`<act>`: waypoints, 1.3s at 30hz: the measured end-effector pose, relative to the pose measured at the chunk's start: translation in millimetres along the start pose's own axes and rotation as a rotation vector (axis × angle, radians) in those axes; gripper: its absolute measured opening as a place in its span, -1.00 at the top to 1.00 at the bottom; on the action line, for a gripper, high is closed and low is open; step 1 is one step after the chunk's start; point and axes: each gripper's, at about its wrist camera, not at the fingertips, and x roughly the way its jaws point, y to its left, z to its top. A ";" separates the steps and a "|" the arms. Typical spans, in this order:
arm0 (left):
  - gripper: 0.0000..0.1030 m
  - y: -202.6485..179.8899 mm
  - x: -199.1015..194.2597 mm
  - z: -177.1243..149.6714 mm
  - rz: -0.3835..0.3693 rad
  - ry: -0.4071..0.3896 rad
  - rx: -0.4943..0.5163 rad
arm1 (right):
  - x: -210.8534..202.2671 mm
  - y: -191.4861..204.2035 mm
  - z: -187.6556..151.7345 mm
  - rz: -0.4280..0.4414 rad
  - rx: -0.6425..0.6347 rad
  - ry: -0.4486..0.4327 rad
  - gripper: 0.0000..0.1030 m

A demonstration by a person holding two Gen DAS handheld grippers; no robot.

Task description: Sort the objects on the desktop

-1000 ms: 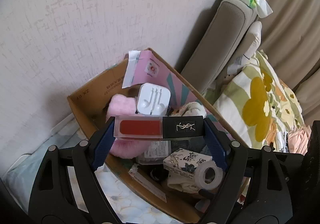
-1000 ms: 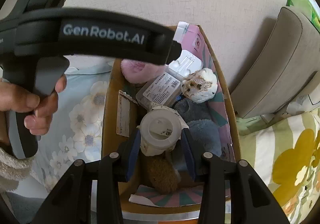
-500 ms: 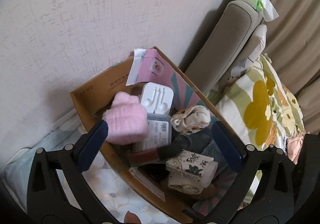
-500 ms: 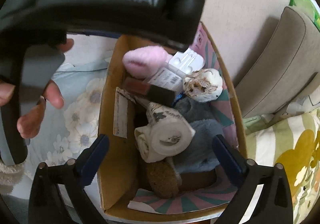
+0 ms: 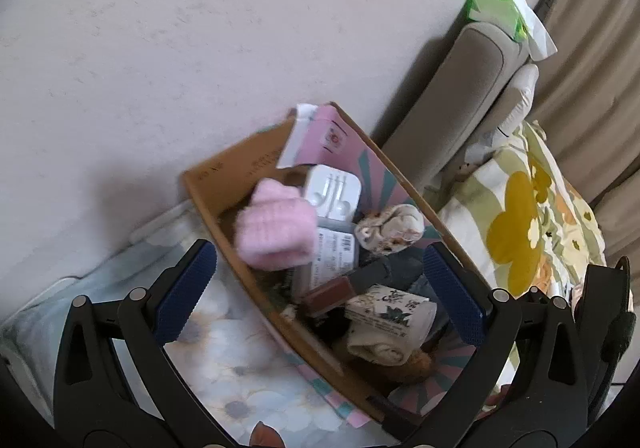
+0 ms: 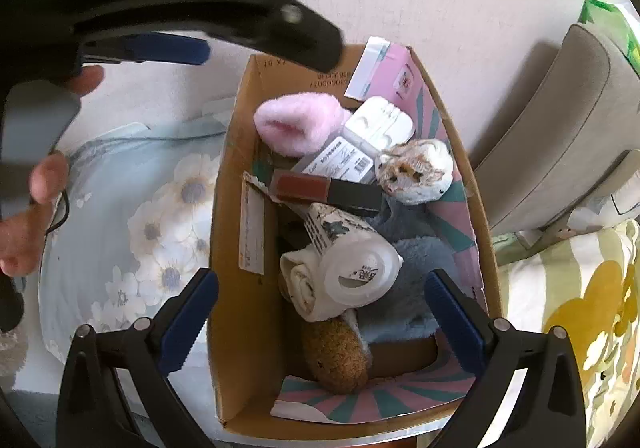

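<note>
The cardboard box (image 6: 228, 248) of sorted desktop objects stands on the flower-printed worktop (image 6: 132, 215) against the pale wall, and both tools hang over it empty. The right tool (image 6: 320, 308) has its blue pads spread wide, nothing between them, pointing down at a patterned tube with a white cap (image 6: 352, 268) that lies on its side across a rolled cream cloth (image 6: 300, 288). The left tool (image 5: 320, 284) is likewise spread and pinches nothing; a hand (image 6: 36, 207) grips its handle at the left edge of the right wrist view. Outward from the tube, a lip gloss with a red body and black cap (image 6: 328, 189) rests crosswise in the box, then a pink fuzzy item (image 6: 296, 123), a white earphone case (image 6: 378, 123), a labelled clear case (image 6: 340, 159), a crumpled printed cloth (image 6: 416, 171), blue plush fabric (image 6: 416, 268) and a brown plush piece (image 6: 336, 360) at the near end. Beside the box are a grey headboard (image 5: 452, 103) and a yellow-flowered blanket (image 5: 520, 232). This looks like the release step just done for two items; the next move calls for lifting both tools clear of the box rim and finding another loose object, though none shows on the worktop here.
</note>
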 end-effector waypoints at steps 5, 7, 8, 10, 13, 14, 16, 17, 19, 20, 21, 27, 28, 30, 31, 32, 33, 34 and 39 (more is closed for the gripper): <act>-0.99 21.2 -17.0 5.6 0.056 -0.005 -0.055 | -8.6 2.8 1.4 -0.001 0.018 -0.022 -0.99; -0.99 28.7 -25.8 6.6 0.069 -0.023 -0.071 | -12.2 4.9 2.9 -0.004 0.014 -0.030 -0.99; -0.99 31.4 -29.7 6.6 0.084 -0.030 -0.076 | -14.4 6.7 4.3 -0.007 0.010 -0.034 -0.99; -0.99 36.6 -39.2 5.0 0.106 -0.044 -0.085 | -16.4 9.6 7.4 -0.013 0.004 -0.038 -0.99; -0.99 44.8 -55.1 -0.8 0.120 -0.059 -0.114 | -21.7 15.5 12.5 -0.035 -0.007 -0.049 -0.99; -0.99 47.5 -60.0 -3.2 0.124 -0.062 -0.125 | -24.2 17.6 14.7 -0.039 -0.007 -0.053 -0.99; -0.99 54.6 -72.9 -10.0 0.135 -0.071 -0.148 | -28.7 21.7 18.1 -0.041 -0.008 -0.066 -0.99; -0.99 57.8 -78.7 -12.9 0.141 -0.076 -0.157 | -31.9 25.0 20.5 -0.040 -0.012 -0.075 -0.99; -0.99 65.1 -93.3 -20.5 0.159 -0.091 -0.176 | -36.9 30.8 24.5 -0.039 -0.022 -0.088 -0.99; -0.99 69.0 -100.2 -23.8 0.168 -0.099 -0.184 | -40.7 35.8 27.5 -0.038 -0.028 -0.097 -0.99; -0.99 72.3 -105.7 -26.2 0.175 -0.105 -0.190 | -42.4 38.5 29.1 -0.036 -0.031 -0.102 -0.99; -0.99 93.9 -150.7 -50.1 0.235 -0.170 -0.256 | -58.9 70.6 41.4 -0.012 -0.070 -0.141 -0.99; -0.99 96.3 -156.7 -54.1 0.243 -0.179 -0.266 | -61.4 76.8 42.8 -0.008 -0.076 -0.148 -0.99; -0.99 101.2 -169.8 -64.0 0.267 -0.197 -0.290 | -65.9 89.1 44.9 0.005 -0.088 -0.157 -0.99; -0.99 102.7 -175.6 -69.0 0.276 -0.203 -0.299 | -67.3 95.8 45.8 0.008 -0.092 -0.159 -0.99; -0.99 104.3 -180.6 -73.9 0.282 -0.210 -0.307 | -68.7 103.0 46.6 0.012 -0.098 -0.161 -0.99; -0.99 106.1 -186.2 -79.7 0.288 -0.217 -0.315 | -69.9 109.8 46.7 0.016 -0.102 -0.165 -0.99; -0.99 108.0 -192.0 -86.8 0.295 -0.224 -0.324 | -70.6 113.2 46.2 0.019 -0.104 -0.167 -0.99; -0.99 119.0 -210.4 -118.4 0.361 -0.242 -0.381 | -71.0 136.4 41.3 0.045 -0.107 -0.176 -0.99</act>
